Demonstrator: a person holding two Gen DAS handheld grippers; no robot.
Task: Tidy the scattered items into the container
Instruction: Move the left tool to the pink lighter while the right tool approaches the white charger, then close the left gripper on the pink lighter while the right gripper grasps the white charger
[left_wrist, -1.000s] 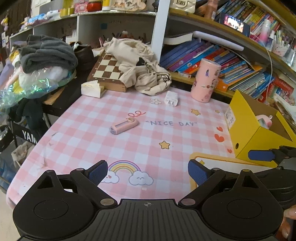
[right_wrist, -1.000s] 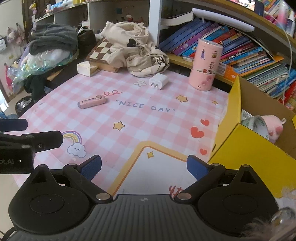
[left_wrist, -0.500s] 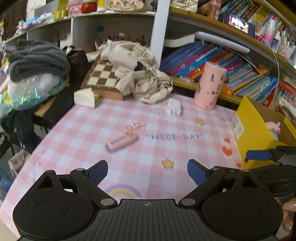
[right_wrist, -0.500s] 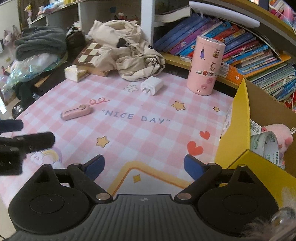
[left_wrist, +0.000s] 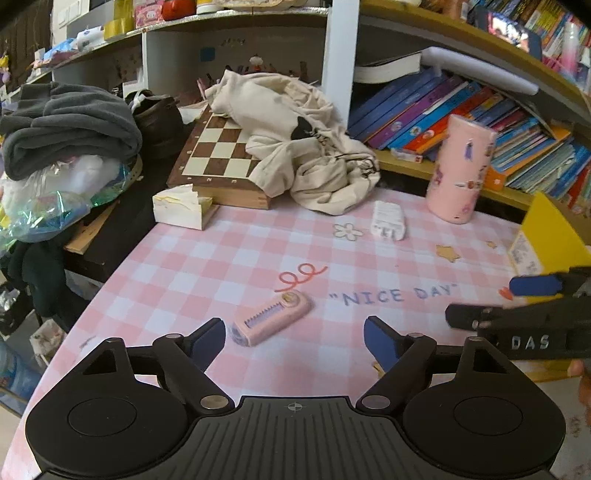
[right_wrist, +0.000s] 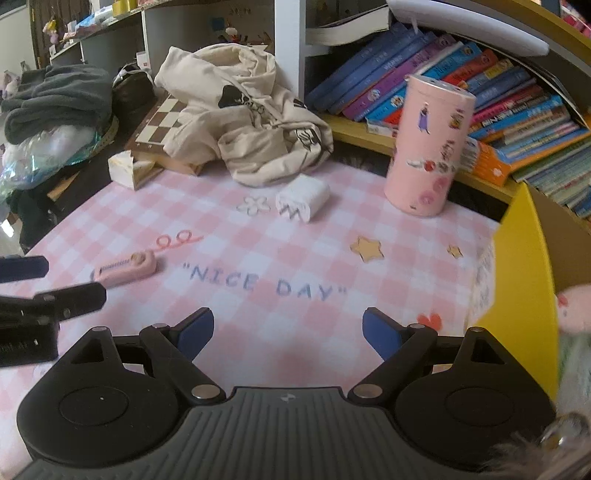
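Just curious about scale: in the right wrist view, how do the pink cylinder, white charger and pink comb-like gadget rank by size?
1. Pink cylinder, clearly largest.
2. White charger and pink comb-like gadget look alike; differing distance makes ranking unsure.

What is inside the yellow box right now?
In the yellow box, only a pink plush shows at the frame edge, blurred. The box wall and frame edge hide whatever else is inside.

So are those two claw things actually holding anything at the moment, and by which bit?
Nothing is held. The left gripper and the right gripper are both open with only tablecloth between their fingers. The pink cutter lies loose just ahead of the left one.
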